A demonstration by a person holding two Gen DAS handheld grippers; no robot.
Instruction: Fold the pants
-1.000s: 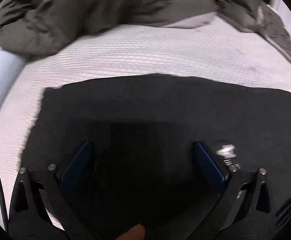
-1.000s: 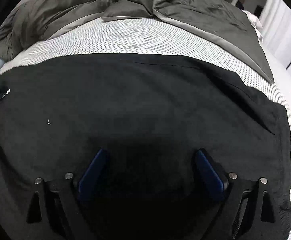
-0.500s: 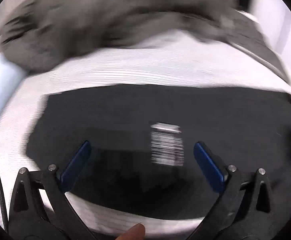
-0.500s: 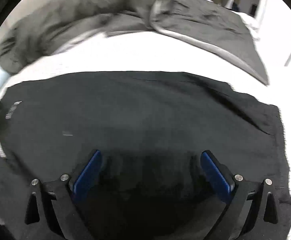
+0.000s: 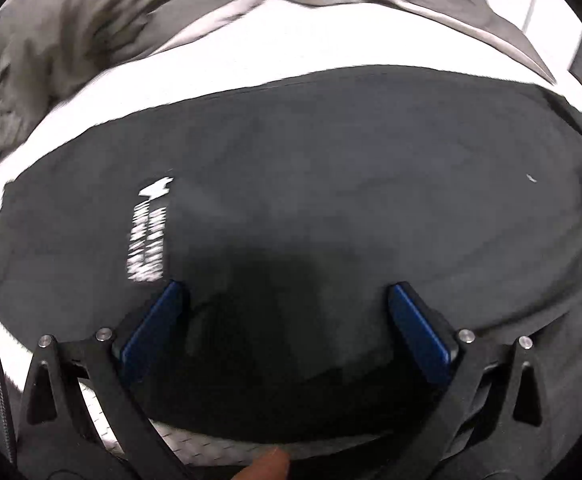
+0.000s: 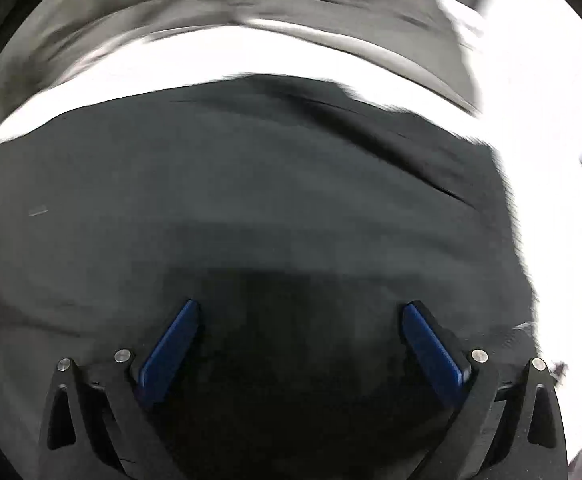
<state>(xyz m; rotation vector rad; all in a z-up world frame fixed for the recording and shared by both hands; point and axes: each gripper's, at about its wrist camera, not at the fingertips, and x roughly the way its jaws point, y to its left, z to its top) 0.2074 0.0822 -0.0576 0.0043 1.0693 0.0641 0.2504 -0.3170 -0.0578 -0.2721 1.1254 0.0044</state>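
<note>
Both views are smeared by motion blur, worst in the right wrist view, where the crumpled grey duvet (image 6: 251, 12) at the top is only streaks. The flat black fabric pants (image 5: 331, 200) lie spread on the white textured mattress cover (image 5: 219, 446), their right end cut off by the lens rim. White print (image 5: 149, 236) on them (a small emblem above 2 lines of text) is too blurred to read. The left gripper (image 5: 287, 292) hangs released, jaws wide, nothing between them. The right gripper (image 6: 299, 312) has just been opening and grasps nothing.
</note>
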